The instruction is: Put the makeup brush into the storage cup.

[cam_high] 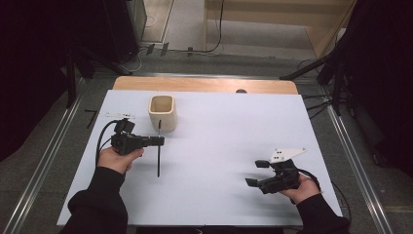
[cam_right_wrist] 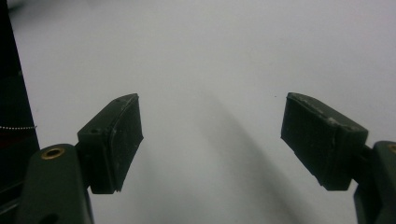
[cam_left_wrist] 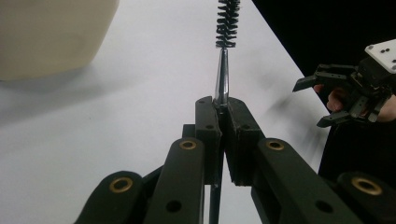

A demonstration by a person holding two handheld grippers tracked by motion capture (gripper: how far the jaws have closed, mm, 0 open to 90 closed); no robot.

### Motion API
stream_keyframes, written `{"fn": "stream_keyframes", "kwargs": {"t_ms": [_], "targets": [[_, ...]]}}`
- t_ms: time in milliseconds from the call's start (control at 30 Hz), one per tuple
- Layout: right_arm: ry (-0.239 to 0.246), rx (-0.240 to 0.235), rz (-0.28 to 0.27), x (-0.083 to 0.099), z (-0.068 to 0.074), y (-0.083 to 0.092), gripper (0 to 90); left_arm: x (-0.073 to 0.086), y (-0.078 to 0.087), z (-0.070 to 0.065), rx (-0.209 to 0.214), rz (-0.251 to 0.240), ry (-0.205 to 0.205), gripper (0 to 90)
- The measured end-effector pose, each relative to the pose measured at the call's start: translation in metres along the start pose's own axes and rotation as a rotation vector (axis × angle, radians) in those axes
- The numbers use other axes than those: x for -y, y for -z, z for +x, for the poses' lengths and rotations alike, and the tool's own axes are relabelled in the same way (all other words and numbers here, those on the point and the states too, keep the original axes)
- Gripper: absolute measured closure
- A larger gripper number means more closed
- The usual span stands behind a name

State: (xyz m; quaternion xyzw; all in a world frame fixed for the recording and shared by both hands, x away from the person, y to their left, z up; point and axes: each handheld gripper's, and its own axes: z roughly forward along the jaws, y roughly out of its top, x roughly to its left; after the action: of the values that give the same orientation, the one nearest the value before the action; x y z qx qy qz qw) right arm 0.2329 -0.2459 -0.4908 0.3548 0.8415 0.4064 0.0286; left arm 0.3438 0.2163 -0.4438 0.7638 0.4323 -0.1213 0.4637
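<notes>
White board covers the desk (cam_high: 219,146), with a strip of bare wood along its far edge and dark floor and rails on both sides. At the upper left of the high view stands a cream cup (cam_high: 161,112), open mouth up. Just below it in that frame the left tool (cam_high: 159,141) is clamped tight on the thin metal shaft of a bottle brush (cam_high: 159,156); the brush hangs roughly upright, its upper end close beside the cup's front wall and its lower end at or just above the board. In the left gripper view the brush (cam_left_wrist: 223,70) runs up from between the closed jaws, with the bristled head at the top centre of the frame and the cup (cam_left_wrist: 51,32) at the upper left.

At the lower right of the high view the right tool (cam_high: 257,172) stands wide and holds nothing; its own view shows two pads apart over bare white board. It also appears at the right edge of the left gripper view.

Judging from this, the brush looks bound for the cup. The grip is on a slim, smooth shaft, so the brush could swivel or slide between the pads. A tilted brush might catch the rim and tip the light cup, since nothing steadies it.
</notes>
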Motion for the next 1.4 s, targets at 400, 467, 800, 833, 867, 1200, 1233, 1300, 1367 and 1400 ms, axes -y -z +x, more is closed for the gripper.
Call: {"fn": "stream_keyframes", "kwargs": {"t_ms": [400, 467, 800, 833, 867, 1200, 1233, 1300, 1367, 1400], "targets": [[0.001, -0.017, 0.002, -0.001, -0.001, -0.004, 21.9, -0.008, -0.009, 0.008, -0.005, 0.019, -0.019, 85.4], [-0.001, -0.017, 0.004, -0.001, -0.001, -0.004, 21.9, -0.01, -0.011, 0.009, -0.006, 0.02, -0.017, 85.4], [-0.002, -0.022, 0.003, 0.0, -0.002, -0.004, 21.9, -0.021, -0.013, 0.007, -0.003, 0.017, -0.039, 85.4], [-0.001, -0.022, 0.004, 0.0, -0.002, -0.004, 21.9, -0.023, -0.012, 0.006, -0.001, 0.015, -0.047, 85.4], [-0.003, -0.022, 0.003, 0.0, -0.002, -0.004, 21.9, -0.025, -0.012, 0.006, 0.003, 0.016, -0.053, 85.4], [-0.006, -0.016, 0.004, -0.001, -0.002, -0.005, 21.9, -0.037, -0.009, 0.009, 0.008, -0.002, -0.05, 85.4], [-0.007, -0.016, 0.004, 0.0, -0.002, -0.005, 21.9, -0.038, -0.009, 0.01, 0.008, -0.004, -0.051, 85.4], [-0.007, -0.016, 0.005, 0.0, -0.002, -0.005, 21.9, -0.041, -0.008, 0.012, 0.014, -0.008, -0.049, 85.4], [-0.007, -0.014, 0.006, 0.0, -0.002, -0.005, 22.0, -0.044, -0.007, 0.014, 0.015, -0.006, -0.049, 85.4], [-0.008, -0.014, 0.006, 0.0, -0.002, -0.005, 21.9, -0.046, -0.007, 0.015, 0.015, -0.006, -0.052, 85.4]]}}
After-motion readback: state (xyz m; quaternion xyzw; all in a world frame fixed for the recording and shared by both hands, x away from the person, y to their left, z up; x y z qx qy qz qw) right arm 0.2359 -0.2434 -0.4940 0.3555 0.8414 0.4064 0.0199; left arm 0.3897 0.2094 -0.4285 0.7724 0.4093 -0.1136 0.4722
